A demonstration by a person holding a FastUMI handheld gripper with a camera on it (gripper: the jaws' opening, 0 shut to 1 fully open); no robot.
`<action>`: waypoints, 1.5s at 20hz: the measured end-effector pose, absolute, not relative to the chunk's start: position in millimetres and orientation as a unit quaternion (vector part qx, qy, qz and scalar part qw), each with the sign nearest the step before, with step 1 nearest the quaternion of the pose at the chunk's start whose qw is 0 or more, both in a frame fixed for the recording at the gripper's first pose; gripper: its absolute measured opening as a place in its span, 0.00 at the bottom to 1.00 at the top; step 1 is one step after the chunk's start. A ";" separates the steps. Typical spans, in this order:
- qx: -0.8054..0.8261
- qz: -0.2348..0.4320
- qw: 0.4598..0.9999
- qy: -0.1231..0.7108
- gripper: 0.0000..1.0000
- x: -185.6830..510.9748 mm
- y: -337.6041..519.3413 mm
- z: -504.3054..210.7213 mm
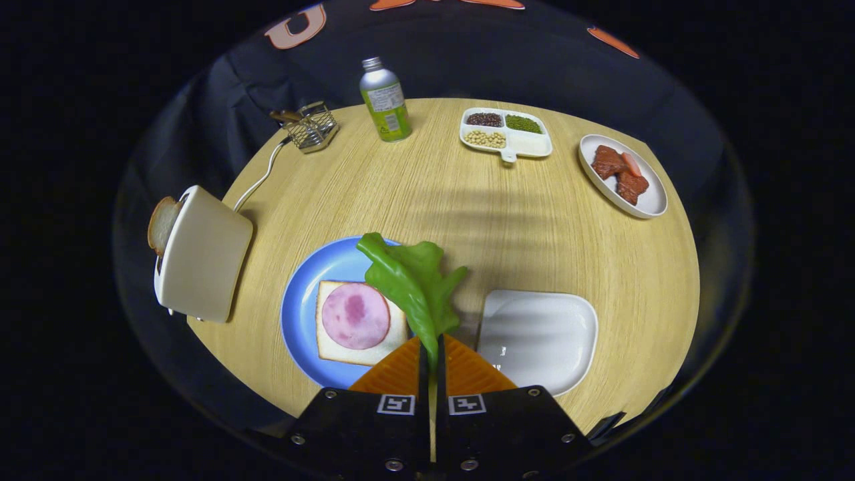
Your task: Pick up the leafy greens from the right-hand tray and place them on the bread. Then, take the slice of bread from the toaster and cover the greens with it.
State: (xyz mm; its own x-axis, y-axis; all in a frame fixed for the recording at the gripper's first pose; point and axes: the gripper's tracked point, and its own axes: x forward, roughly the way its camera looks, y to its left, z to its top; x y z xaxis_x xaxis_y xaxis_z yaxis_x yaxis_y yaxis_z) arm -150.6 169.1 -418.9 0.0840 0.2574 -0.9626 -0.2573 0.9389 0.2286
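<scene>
A round, pale wooden table spreads out beneath the gripper, with dark cloth hanging behind its far edge. A wide stretch of bare wood lies open across the middle, between the near dishes and the far ones.

At the left edge stands a cream toaster, a slice of bread poking from its slot and a white cord running to the far side. Just right of it, near the fingers, sits a round blue plate bearing a square slice of white bread topped with a round pink slice of ham. To the right of the fingers rests an empty white rounded tray, close to the table's near edge.

Along the far edge, from left to right: a small wire basket, a silver bottle with a green label, a white divided dish of beans and grains, and a white oval dish of reddish meat pieces.

The gripper is almost closed, its two fingers pinching the stem of a green leafy lettuce piece. The leaf rises ahead of the fingers, above the plate's right rim, between bread and tray.
</scene>
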 end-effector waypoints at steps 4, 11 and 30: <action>-0.002 0.176 0.726 0.665 0.04 -154.6 190.3 -426.1; -0.018 0.191 0.707 0.680 0.07 -168.9 224.4 -433.2; 0.034 0.206 0.708 0.675 0.78 -155.3 268.3 -373.6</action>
